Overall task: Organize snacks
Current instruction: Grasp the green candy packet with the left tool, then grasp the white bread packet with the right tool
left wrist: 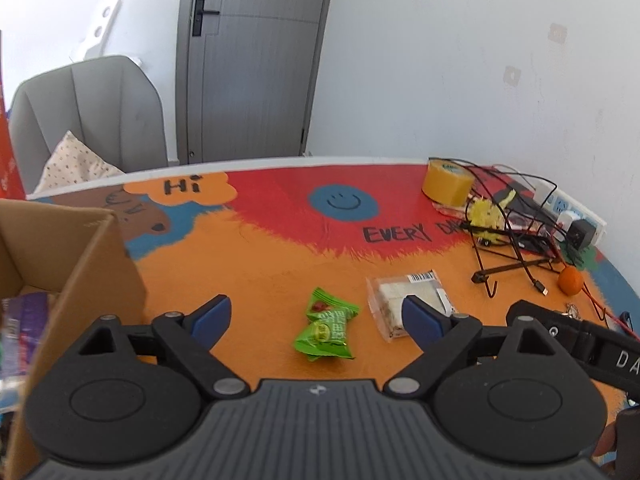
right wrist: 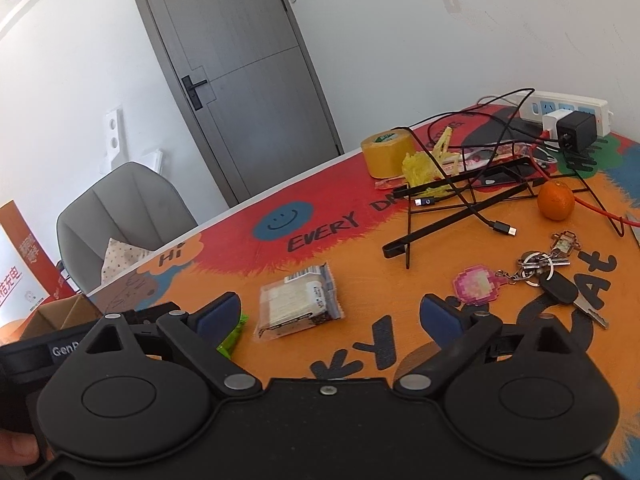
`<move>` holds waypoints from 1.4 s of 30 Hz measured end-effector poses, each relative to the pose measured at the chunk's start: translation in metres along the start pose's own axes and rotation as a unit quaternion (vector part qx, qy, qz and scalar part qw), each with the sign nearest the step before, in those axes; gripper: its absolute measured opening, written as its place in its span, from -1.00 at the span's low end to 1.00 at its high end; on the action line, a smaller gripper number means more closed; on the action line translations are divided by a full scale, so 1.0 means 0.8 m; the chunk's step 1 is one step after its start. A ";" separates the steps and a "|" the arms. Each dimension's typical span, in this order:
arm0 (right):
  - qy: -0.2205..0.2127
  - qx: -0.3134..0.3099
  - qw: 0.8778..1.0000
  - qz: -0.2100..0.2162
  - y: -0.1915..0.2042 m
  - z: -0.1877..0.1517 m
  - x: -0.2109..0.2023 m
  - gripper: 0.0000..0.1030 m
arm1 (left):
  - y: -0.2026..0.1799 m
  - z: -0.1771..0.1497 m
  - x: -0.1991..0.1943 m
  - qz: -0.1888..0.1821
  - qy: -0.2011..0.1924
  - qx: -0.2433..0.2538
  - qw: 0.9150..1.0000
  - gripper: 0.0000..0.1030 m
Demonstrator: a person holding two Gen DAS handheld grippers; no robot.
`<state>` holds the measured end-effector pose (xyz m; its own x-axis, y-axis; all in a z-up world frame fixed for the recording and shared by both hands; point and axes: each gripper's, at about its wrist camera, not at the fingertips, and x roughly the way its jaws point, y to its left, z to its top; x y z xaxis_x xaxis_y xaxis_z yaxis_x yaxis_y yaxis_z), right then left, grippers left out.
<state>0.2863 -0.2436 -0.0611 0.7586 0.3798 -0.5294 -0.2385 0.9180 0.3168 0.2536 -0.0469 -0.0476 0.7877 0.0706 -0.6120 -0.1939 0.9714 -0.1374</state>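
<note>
Snacks lie on the painted orange tabletop [left wrist: 260, 264] — crinkled green candy packets [left wrist: 326, 326] between the left gripper [left wrist: 316, 318]'s wide-apart jaws, clear-wrapped white sandwich [right wrist: 298, 300] ahead of the right gripper [right wrist: 332, 316], also spread empty.

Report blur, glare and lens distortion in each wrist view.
Left wrist view: the brown cardboard box at the left edge is smeared, the straight table edge bows, dark corners show. Right wrist view: sharper, the grey door leans, mild sheen on the red tabletop.
</note>
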 end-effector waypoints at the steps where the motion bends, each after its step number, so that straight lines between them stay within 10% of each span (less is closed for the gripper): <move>1: 0.002 0.000 1.000 -0.001 -0.002 0.000 0.003 0.89 | -0.001 0.000 0.004 0.001 0.002 0.000 1.000 0.78; 13: 0.021 -0.006 1.000 0.002 -0.003 0.006 0.036 0.89 | -0.006 -0.009 0.054 0.012 0.031 0.002 0.999 0.46; 18: 0.026 -0.012 1.000 0.003 0.005 0.007 0.048 0.89 | 0.000 -0.016 0.070 0.008 0.053 -0.004 0.999 -0.30; 42: 0.049 -0.082 0.995 0.010 0.063 0.012 0.111 1.00 | 0.059 0.001 0.059 0.040 0.024 -0.063 0.997 -0.33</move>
<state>0.3472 -0.1650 -0.0849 0.6912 0.4010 -0.6012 -0.3556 0.9130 0.2001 0.2819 0.0026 -0.0821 0.7383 0.1335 -0.6611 -0.3302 0.9262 -0.1817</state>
